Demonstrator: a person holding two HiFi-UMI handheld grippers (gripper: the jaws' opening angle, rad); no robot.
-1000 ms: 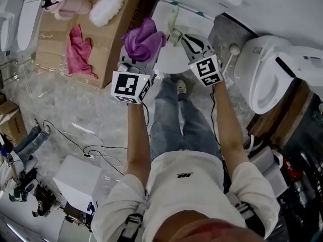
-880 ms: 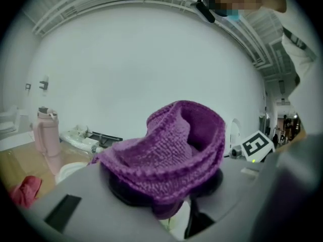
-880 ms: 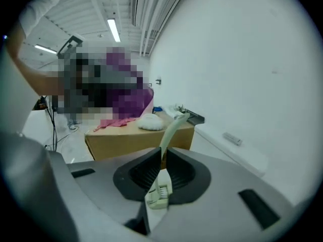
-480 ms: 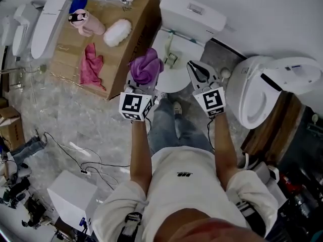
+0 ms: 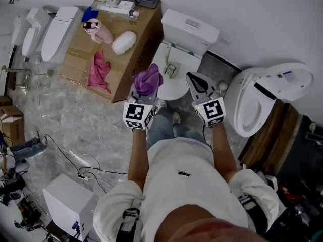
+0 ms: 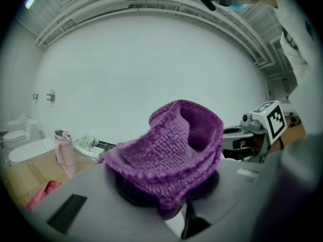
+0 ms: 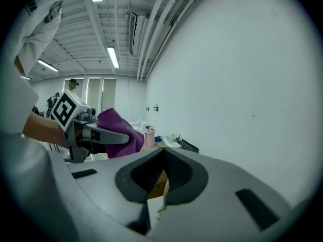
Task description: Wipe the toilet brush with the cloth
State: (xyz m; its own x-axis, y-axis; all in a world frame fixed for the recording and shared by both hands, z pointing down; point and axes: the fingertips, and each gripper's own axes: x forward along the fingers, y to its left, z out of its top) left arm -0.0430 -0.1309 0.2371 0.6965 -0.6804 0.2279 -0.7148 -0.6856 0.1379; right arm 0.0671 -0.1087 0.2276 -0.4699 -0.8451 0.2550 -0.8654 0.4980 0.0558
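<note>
The left tool (image 5: 147,87) is clamped on the purple knitted cloth (image 5: 148,78). Its jaws have just been closing, and the cloth is bunched between them and bulges up past the tips. The cloth is held in the air at the front left edge of the toilet (image 5: 191,30), on the side toward the cardboard box (image 5: 139,32).

The right tool (image 5: 198,81) is held up at the toilet's front right edge, well apart from the left tool. Its jaws have just been closing and are now pressed together with nothing pinched between them.

The pale green toilet brush (image 5: 170,67) is laid on the toilet's closed lid, between the tank and the two tools. It is not touched by either tool.

The cardboard box is set just left of the toilet. A pink rag (image 5: 98,70), a white fluffy item (image 5: 123,43) and a pink bottle (image 5: 98,30) are laid on top of it. A second toilet (image 5: 262,102) with its seat raised is seen to the right of the toilet.
</note>
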